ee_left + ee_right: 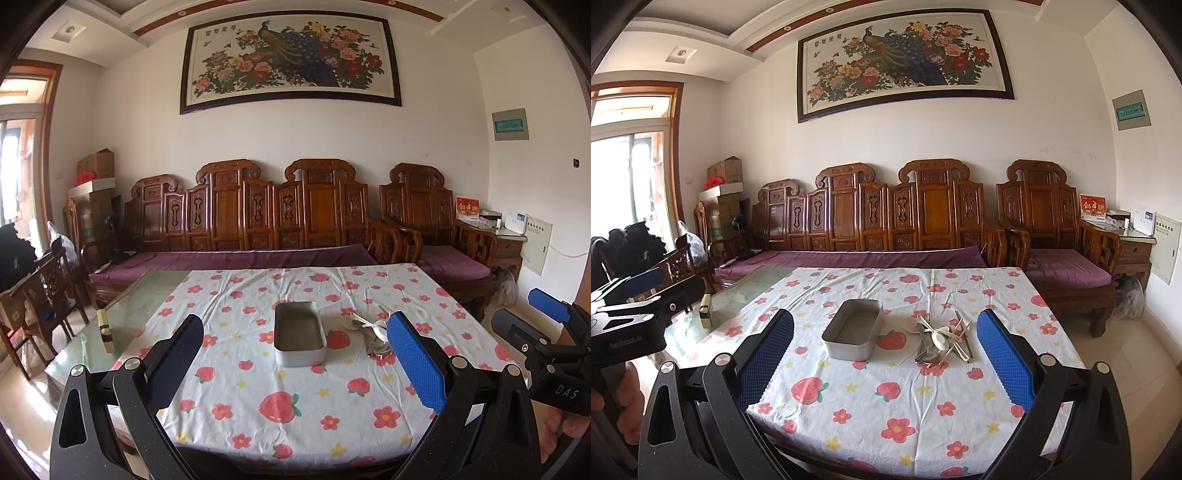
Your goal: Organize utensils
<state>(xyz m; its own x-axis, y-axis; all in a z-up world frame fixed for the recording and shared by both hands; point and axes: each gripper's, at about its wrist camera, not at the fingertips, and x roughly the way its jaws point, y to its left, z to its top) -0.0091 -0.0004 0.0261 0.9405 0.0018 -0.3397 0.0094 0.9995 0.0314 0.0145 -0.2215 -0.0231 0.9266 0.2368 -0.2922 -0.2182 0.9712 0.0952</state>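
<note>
An empty grey metal tin point(300, 334) point(854, 331) stands mid-table on the flowered cloth point(258, 398) point(886, 398). To its right lies a pile of utensils point(371, 332) point(943, 338): metal spoons, white plastic spoons and chopsticks, partly overlapping. My left gripper point(295, 354) is open and empty, held above the near table edge, facing the tin. My right gripper point(886, 354) is open and empty too, facing the tin and the pile. Each gripper shows at the side of the other's view, the right one point(546, 332) and the left one point(646, 291).
A small wooden block point(105, 332) point(706, 306) stands on the bare glass tabletop point(136, 306) left of the cloth. A carved wooden sofa point(258, 221) and armchair point(1056, 229) stand behind the table. A wooden chair point(48, 295) is at the left.
</note>
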